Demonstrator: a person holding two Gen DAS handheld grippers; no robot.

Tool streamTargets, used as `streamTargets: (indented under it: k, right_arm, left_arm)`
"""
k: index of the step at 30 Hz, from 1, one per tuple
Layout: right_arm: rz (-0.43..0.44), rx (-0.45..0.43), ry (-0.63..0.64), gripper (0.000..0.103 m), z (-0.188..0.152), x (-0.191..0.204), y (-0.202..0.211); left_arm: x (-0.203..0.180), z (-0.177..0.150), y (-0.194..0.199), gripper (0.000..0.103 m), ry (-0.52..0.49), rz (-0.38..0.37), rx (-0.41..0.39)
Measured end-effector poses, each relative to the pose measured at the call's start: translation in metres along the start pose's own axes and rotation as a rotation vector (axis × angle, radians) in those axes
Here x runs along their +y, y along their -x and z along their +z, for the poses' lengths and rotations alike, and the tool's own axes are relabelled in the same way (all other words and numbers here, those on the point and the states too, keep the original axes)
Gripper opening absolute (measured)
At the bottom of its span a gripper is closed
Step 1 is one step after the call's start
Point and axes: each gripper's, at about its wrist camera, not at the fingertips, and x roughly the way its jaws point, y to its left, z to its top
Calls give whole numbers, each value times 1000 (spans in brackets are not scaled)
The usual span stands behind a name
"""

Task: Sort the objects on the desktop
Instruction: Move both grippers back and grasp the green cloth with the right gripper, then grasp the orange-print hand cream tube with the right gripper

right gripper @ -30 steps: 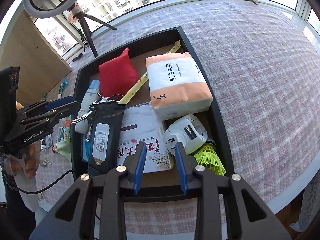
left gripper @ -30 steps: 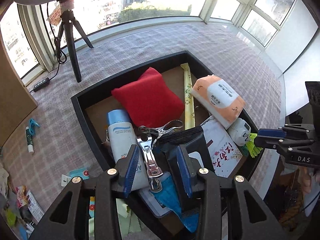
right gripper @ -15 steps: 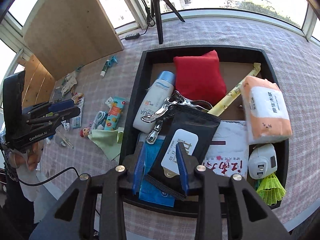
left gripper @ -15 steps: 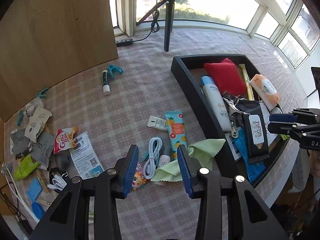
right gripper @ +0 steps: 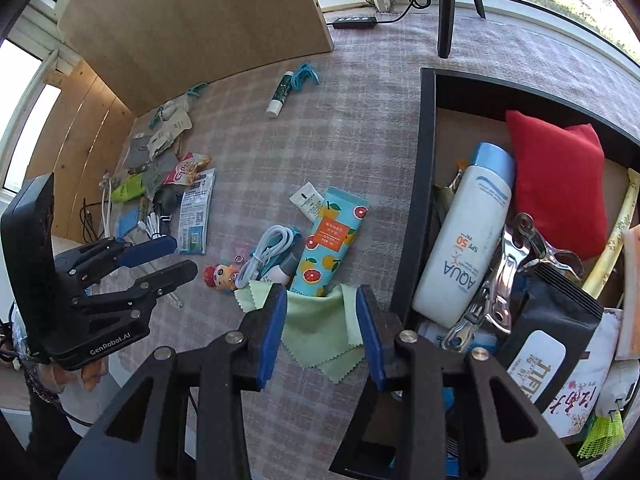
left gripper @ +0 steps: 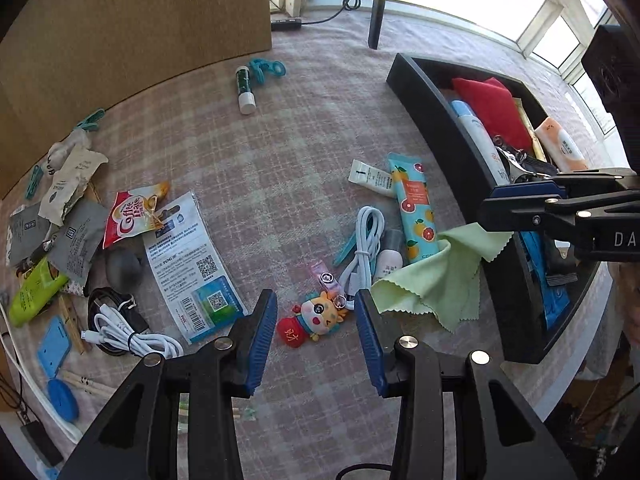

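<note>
My left gripper (left gripper: 316, 334) is open and empty, hovering above a small cartoon keychain doll (left gripper: 314, 318) on the checked tablecloth. My right gripper (right gripper: 322, 332) is open and empty above a light green cloth (right gripper: 320, 326) beside the black tray (right gripper: 414, 184). The cloth (left gripper: 436, 276) lies against the tray wall (left gripper: 460, 152). Near it lie an orange-print tube (left gripper: 414, 208), a white cable (left gripper: 362, 248) and a small white tube (left gripper: 370, 178). The tray holds a red cushion (right gripper: 558, 188), a sunscreen bottle (right gripper: 464, 236), a metal clip (right gripper: 504, 272) and a black wipes pack (right gripper: 548, 332).
At the left lie sachets (left gripper: 72, 204), a Coffee Mate packet (left gripper: 134, 210), a printed leaflet (left gripper: 190, 268), cables (left gripper: 120, 328) and a blue card (left gripper: 54, 346). A glue stick (left gripper: 245, 88) lies further back. A wooden board (left gripper: 140, 20) and a tripod leg (left gripper: 378, 4) stand behind.
Both grippers swung left, away from over the tray to the loose clutter on the tablecloth. The left one came lower over the keychain doll. Both stayed open and empty.
</note>
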Motion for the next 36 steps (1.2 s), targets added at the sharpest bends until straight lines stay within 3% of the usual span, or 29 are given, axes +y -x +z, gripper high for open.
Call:
streamTargets:
  k: [8, 16, 23, 36]
  right_arm:
    - [-13, 55, -93, 35, 16, -5, -34]
    - [-40, 94, -133, 37, 29, -7, -57]
    - [-80, 120, -122, 44, 35, 1, -70]
    - [-129, 132, -98, 41, 15, 14, -75]
  left_arm:
    - [-4, -16, -21, 38, -133, 38, 54]
    - [-4, -18, -33, 43, -183, 17, 78]
    - [-11, -20, -38, 43, -220, 13, 81]
    - [-13, -26, -36, 38, -232, 5, 61]
